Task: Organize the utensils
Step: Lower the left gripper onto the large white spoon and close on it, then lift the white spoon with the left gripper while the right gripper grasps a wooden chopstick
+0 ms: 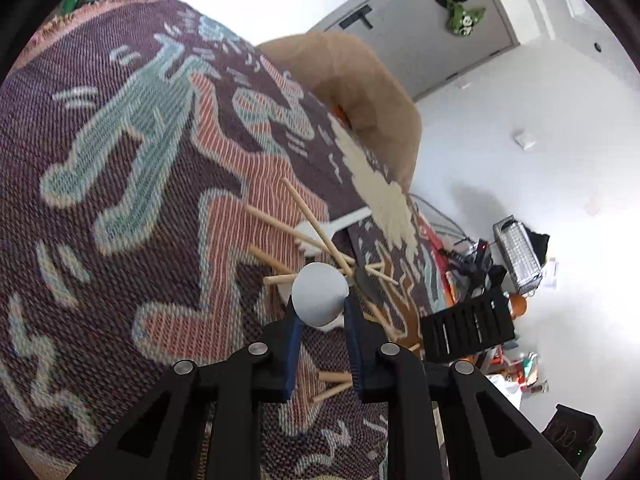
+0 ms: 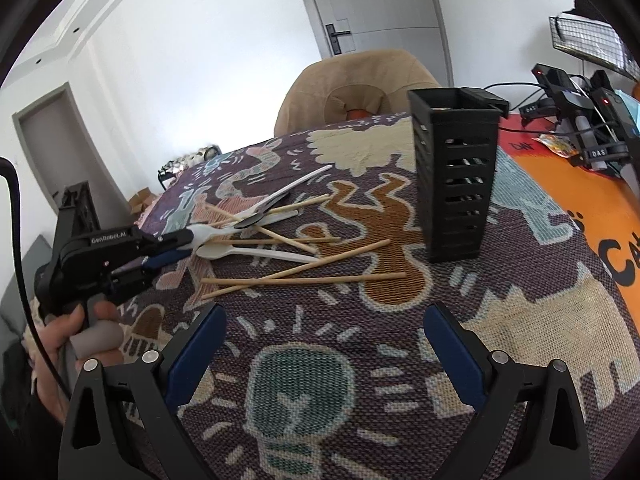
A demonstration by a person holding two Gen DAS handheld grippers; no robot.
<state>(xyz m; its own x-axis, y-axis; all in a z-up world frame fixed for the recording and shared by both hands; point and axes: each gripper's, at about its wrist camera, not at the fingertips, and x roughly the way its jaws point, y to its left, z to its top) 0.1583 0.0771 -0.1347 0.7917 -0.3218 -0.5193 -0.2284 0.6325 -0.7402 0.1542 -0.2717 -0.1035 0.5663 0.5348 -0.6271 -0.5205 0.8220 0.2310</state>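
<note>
- The left gripper (image 1: 320, 320) is closed on the bowl of a white plastic spoon (image 1: 319, 294); its blue pads (image 1: 293, 344) press the bowl from both sides, the rounded back facing the camera. The right wrist view shows the same gripper (image 2: 188, 242) reaching in from the pile's left edge, probably because that spoon's bowl juts out there and can be nipped without disturbing the rest.
- The right gripper (image 2: 324, 336) hangs wide apart and holds nothing, low over the patterned cloth (image 2: 304, 380) near the pile, apparently waiting its turn.
- Beyond the held spoon lies the heap: wooden chopsticks (image 2: 304, 280) crossed over one another, more white utensils (image 2: 264, 255) among them, and a dark spoon (image 2: 252, 220) partly on top. They overlap, so lifting one could drag its neighbours.
- The black slotted holder (image 2: 456, 176) stands upright on the counter, to the right of the pile and apart from it; whether anything is inside I cannot tell. It is most likely where the utensils should go.
- Judged from this, sorting is at an early stage, with most pieces still on the cloth.
</note>
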